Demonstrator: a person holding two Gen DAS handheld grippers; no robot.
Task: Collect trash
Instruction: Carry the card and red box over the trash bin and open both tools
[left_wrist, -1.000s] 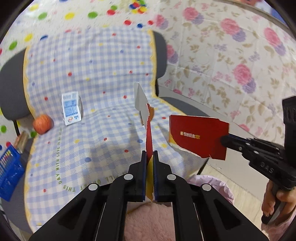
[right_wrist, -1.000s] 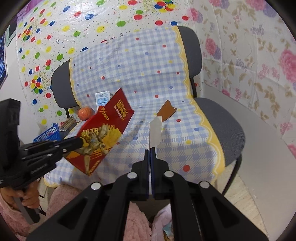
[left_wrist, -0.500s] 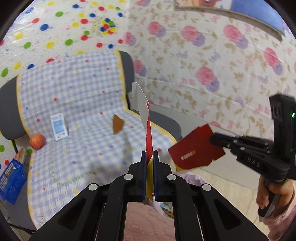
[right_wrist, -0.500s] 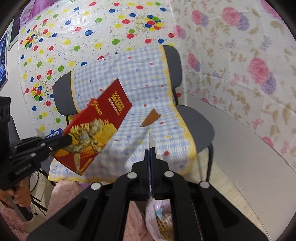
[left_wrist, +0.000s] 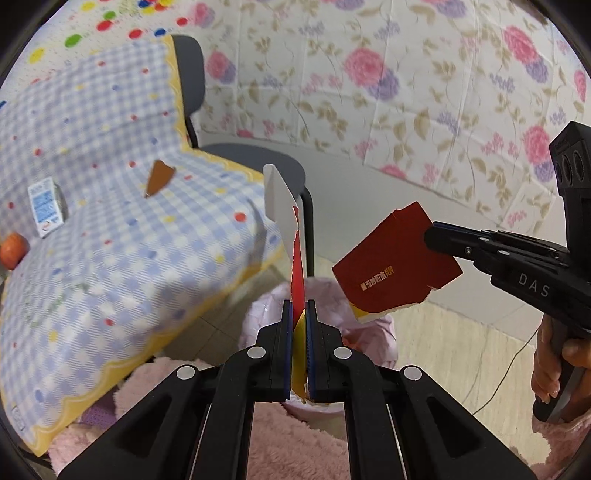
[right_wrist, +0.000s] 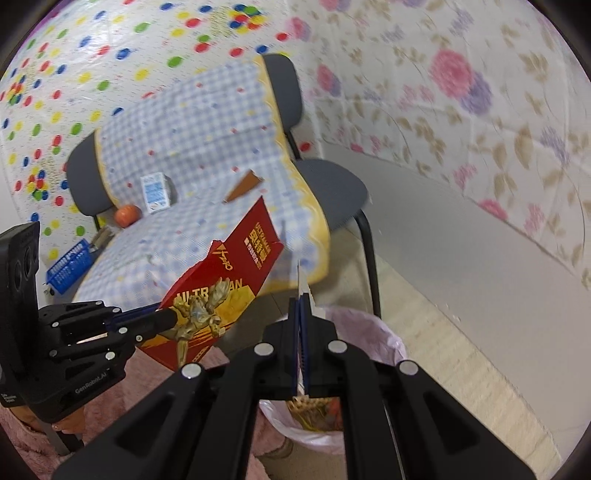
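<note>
Two torn pieces of one red printed cardboard box are in hand. The larger piece, a red and gold figure-printed carton panel (right_wrist: 218, 295), sits left of centre in the right wrist view, clamped at its lower left edge by the left gripper (right_wrist: 168, 317); its jaws are fully closed on the card. The smaller piece, a red cardboard flap with gold lettering (left_wrist: 397, 266), sits right of centre in the left wrist view, pinched at its upper right edge by the right gripper (left_wrist: 430, 232), likewise closed tight on it. In each gripper's own view its piece appears edge-on as a thin strip between the pads.

The pink plastic-lined waste bin (right_wrist: 384, 332) stands at the lower centre of the right wrist view, part full, directly beyond the right gripper's fingers. In the left wrist view the same bin liner (left_wrist: 369, 332) shows lower centre, below both pieces.

Assessment: the step in hand is carrying both pieces over the bin mouth for release. The larger panel appears wide relative to the opening; it should be brought edge-down, well inside the rim, before the jaws part. Release one piece at a time to avoid the pieces colliding.

Outstanding on the blue checked chair cover (left_wrist: 110, 258): a brown cardboard scrap (left_wrist: 159, 177) at upper left, and a small white and blue carton (left_wrist: 46, 210) at far left.
</note>
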